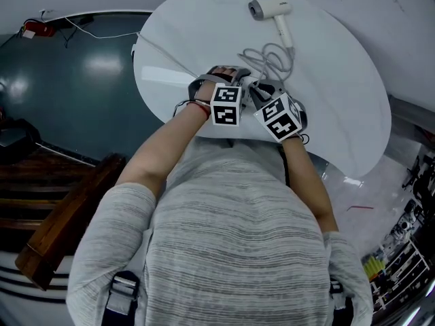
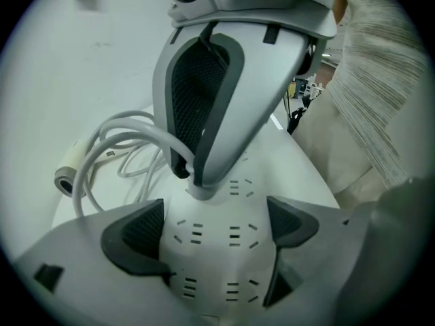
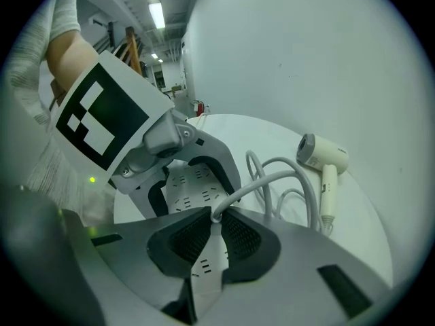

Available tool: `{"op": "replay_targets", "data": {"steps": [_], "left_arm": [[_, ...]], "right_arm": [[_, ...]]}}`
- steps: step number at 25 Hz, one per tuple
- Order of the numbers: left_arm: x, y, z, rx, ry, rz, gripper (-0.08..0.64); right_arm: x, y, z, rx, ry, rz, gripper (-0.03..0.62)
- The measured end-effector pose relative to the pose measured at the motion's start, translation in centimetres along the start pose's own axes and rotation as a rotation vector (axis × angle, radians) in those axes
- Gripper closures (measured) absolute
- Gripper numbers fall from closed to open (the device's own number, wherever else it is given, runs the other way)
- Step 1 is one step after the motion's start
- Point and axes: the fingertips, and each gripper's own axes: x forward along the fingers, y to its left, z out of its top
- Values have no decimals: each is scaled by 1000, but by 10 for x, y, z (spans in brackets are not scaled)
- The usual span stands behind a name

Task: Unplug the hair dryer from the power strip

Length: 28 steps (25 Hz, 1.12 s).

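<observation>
The hair dryer (image 1: 270, 11) lies far across the table (image 1: 340, 107), handle running back toward you, barrel pointing left. Your left gripper (image 2: 216, 212) clamps the power strip (image 2: 214, 253) by its sides; your right gripper (image 3: 216, 217) pinches the plug (image 2: 198, 190) seated in it.

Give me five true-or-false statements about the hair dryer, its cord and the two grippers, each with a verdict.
1. The white hair dryer lies on the round white table. True.
2. The right gripper has its jaws wide open over bare table. False: they are closed on the white plug.
3. The left gripper has its jaws on both sides of the white power strip. True.
4. The plug lies loose beside the hair dryer. False: it sits in the power strip.
5. The white cord runs straight. False: it lies in loops.
</observation>
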Motion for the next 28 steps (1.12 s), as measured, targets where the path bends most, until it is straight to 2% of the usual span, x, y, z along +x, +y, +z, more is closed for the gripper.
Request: {"op": "replay_targets", "data": {"steps": [4,8,16,23,28], "left_arm": [[0,-1,-1,2,7,-4,104],[0,-2,0,10,6,-7,104],[1,0,-1,-6,4,1,104],[1,-1,-1,0,15,-6,103],[1,-3,-1,-5,5,1,103]], "right_arm": [[-1,6,-2,-64,25,-52,532],[-2,7,-3,-65,28,-73,534],[-1,0,0,-1,12,21,534],[-2,9,-3,-114,51,-80,537],[-2,5,-1,-72,48,15,537]]}}
